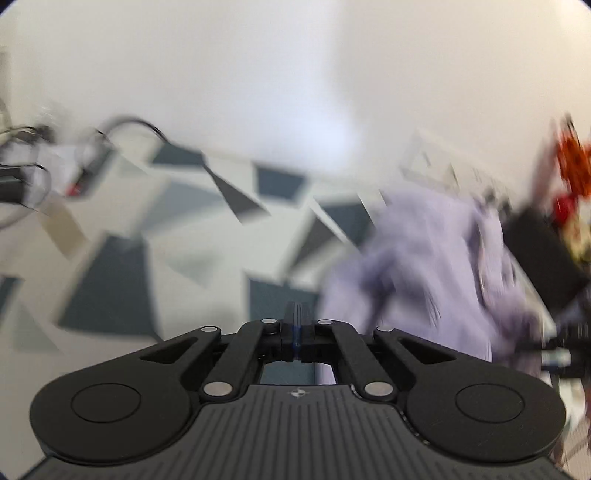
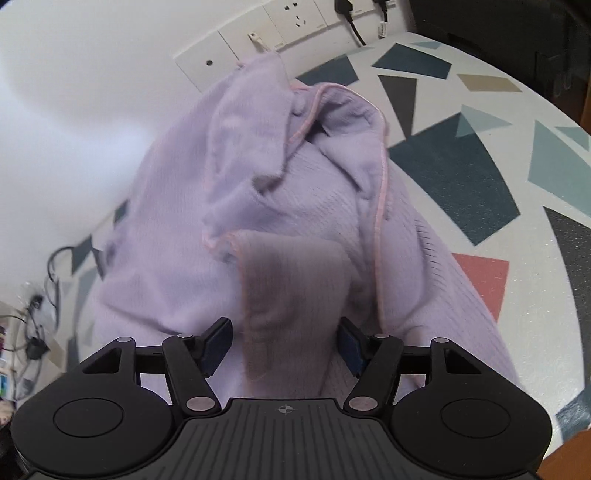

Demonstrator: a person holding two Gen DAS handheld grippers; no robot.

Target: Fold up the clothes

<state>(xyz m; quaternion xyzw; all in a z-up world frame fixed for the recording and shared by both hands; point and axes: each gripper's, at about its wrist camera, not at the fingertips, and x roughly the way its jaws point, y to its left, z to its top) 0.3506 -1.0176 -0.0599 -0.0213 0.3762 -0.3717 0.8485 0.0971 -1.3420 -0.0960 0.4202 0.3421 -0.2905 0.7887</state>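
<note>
My right hand-held gripper (image 2: pixel 284 345) gapes wide around a fold of the crumpled lilac top (image 2: pixel 295 206) on the tabletop (image 2: pixel 535 258); left hand-held gripper (image 1: pixel 295 328) is pinched closed, empty. I'd grip one layer only.

Lavender garment (image 2: pixel 236 206) heaped across the table (image 2: pixel 532 258), bunched and rumpled, pink piping along collar and hems. One fold of it lying between the spread fingers of the right gripper (image 2: pixel 284 345) — jaws wide, blue pads either side, neither clearly pressing the cloth. Tabletop white with teal, grey and red angular patches, bare toward the right edge. Behind the far edge, a wall socket panel (image 2: pixel 266 33) with black plugs. Tangled cables (image 2: pixel 40 306) near the left edge.
</note>
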